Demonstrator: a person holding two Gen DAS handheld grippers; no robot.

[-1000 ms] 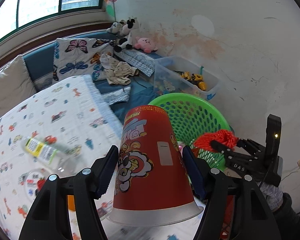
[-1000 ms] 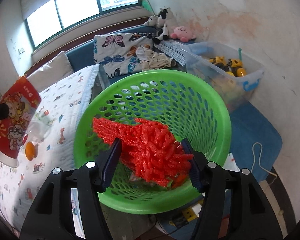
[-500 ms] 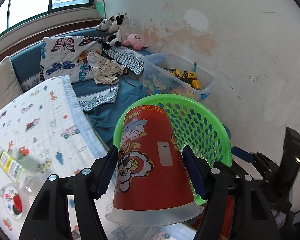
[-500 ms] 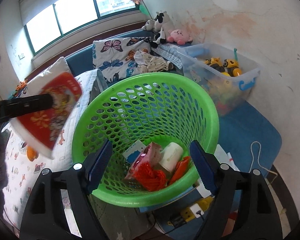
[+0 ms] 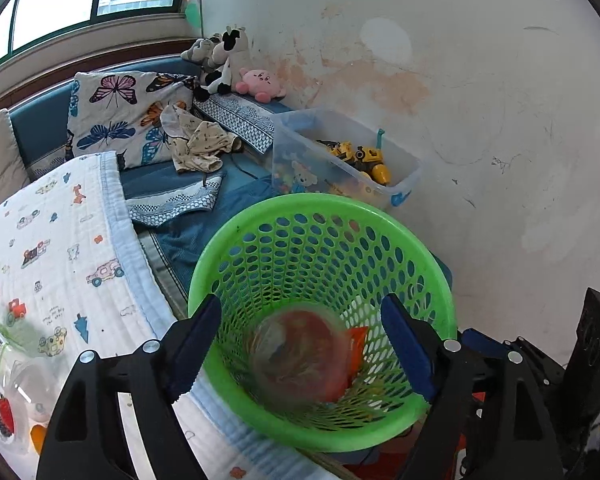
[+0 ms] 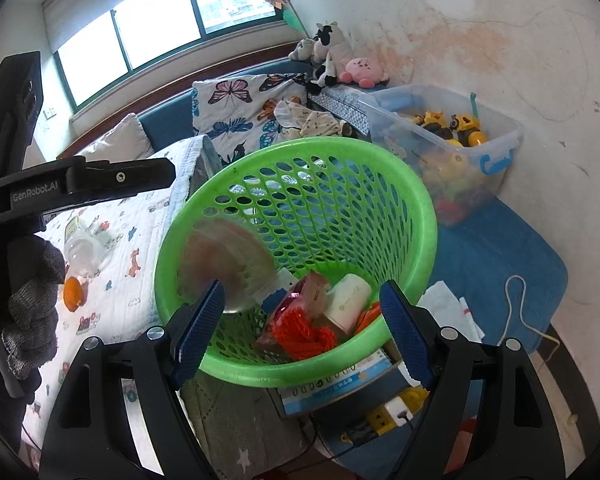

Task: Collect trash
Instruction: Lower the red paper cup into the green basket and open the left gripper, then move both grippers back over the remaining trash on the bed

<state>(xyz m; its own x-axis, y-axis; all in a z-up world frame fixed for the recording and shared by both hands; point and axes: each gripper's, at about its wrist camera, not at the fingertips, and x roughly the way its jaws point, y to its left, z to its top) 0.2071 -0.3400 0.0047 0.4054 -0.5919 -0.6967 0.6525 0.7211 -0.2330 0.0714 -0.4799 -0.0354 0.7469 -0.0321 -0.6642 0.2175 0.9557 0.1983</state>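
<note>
A green plastic basket (image 5: pixel 288 208) stands beside the bed; it also shows in the right wrist view (image 6: pixel 380 160). A red paper cup (image 5: pixel 300 356) is falling inside it, blurred, and shows blurred in the right wrist view (image 6: pixel 228 264). Red mesh (image 6: pixel 304 330), a pink wrapper (image 6: pixel 314 292) and a white cup (image 6: pixel 350 296) lie in the basket. My left gripper (image 5: pixel 306 346) is open and empty above the basket. My right gripper (image 6: pixel 300 332) is open and empty at the basket's near rim. A clear plastic bottle (image 6: pixel 84 244) and an orange bit (image 6: pixel 74 294) lie on the bed.
The bed has a printed white blanket (image 5: pixel 60 256). A clear bin of toys (image 6: pixel 452 144) stands against the wall. Pillows and plush toys (image 5: pixel 228 64) sit at the back. A blue book and a power strip (image 6: pixel 388 412) lie on the floor under the basket.
My left gripper moved over the basket, opened and let the red cup drop in. My right gripper let go of the red mesh, which now lies in the basket.
</note>
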